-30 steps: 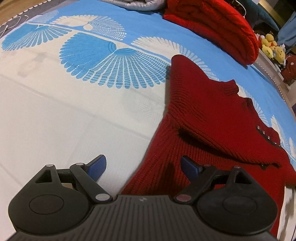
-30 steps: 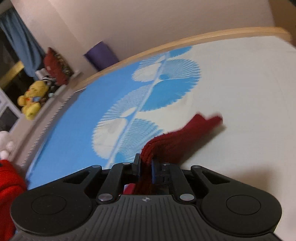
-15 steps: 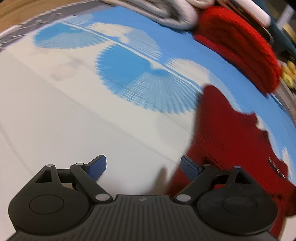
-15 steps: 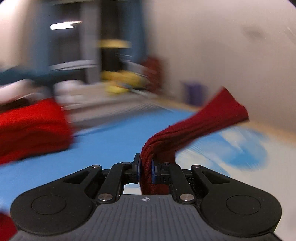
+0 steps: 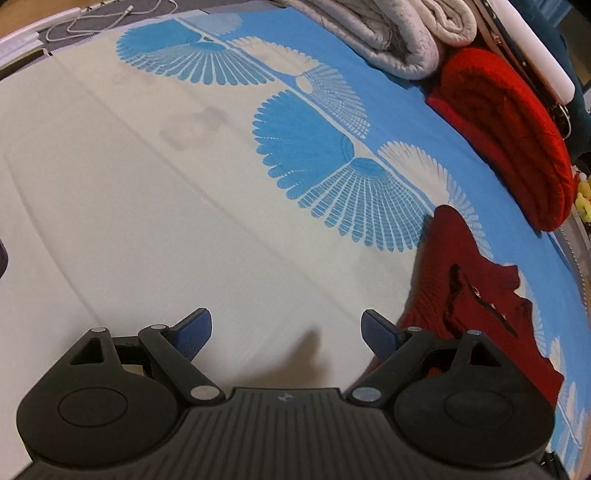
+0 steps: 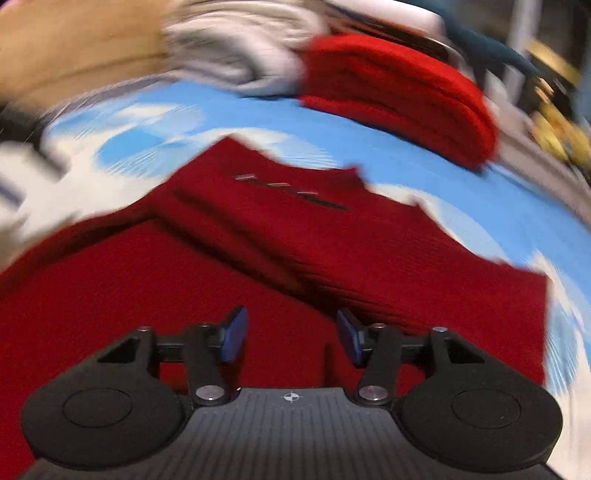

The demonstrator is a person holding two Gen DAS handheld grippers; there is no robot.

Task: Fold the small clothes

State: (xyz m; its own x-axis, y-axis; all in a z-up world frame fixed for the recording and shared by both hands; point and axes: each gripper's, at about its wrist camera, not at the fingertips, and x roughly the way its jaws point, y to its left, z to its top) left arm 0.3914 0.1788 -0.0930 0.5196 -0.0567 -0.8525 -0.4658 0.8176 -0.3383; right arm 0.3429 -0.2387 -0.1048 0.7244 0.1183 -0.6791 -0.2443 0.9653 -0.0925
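From the left wrist camera, the left gripper point(image 5: 286, 334) hangs over the pale part of the bedsheet point(image 5: 155, 206), its jaws spread wide with nothing between them. The dark red knit sweater point(image 5: 476, 302) lies flat at the lower right, partly behind the gripper's right-hand finger, over the blue fan pattern. Farther back, a folded bright red knit point(image 5: 506, 125) rests near the bed's edge, just beside a folded grey quilt point(image 5: 399, 33). A white cable point(image 5: 99, 18) lies on the floor beyond the top left corner of the bed.

From the right wrist camera, the picture is smeared by motion. The right gripper point(image 6: 291, 338) is above the dark red sweater point(image 6: 155, 295), which fills the lower half of the view. Its jaws have just been opening and stand about half apart; the blue pads point(image 6: 233, 334) press on nothing, and the fabric seen between them appears to lie below rather than in their grip. A sleeve is laid in a fold across the sweater's body, with a row of small buttons point(image 6: 291, 190) near the collar. The folded bright red knit point(image 6: 402, 96) and grey quilt point(image 6: 240, 55) sit behind it.
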